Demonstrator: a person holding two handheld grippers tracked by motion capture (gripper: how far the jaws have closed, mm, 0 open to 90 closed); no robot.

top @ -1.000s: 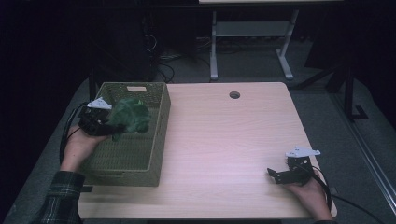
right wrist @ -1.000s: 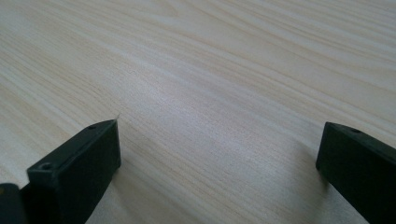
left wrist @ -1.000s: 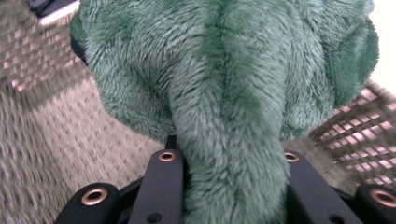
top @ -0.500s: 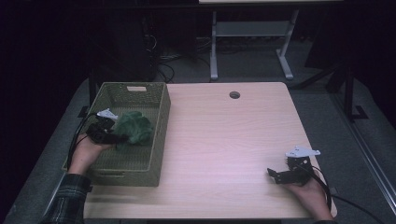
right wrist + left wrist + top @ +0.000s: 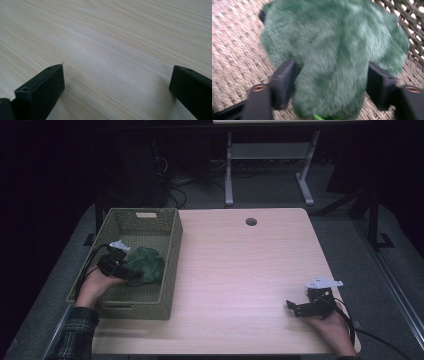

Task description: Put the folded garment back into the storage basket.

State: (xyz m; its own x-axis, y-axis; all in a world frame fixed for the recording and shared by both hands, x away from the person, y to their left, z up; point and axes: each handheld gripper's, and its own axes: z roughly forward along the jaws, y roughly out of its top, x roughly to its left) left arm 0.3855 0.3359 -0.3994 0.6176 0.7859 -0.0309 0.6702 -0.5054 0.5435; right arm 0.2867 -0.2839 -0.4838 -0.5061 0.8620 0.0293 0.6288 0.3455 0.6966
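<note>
In the basket (image 5: 172,251), the green plush toy (image 5: 145,265) lies lengthwise.

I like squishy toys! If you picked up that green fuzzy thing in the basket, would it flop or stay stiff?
Probably flop: the green plush looks furry and bulges between the left gripper's jaws, which have just been opening. It likely weighs little. Lumpy and soft, it probably won't roll on the basket's woven floor.
</note>
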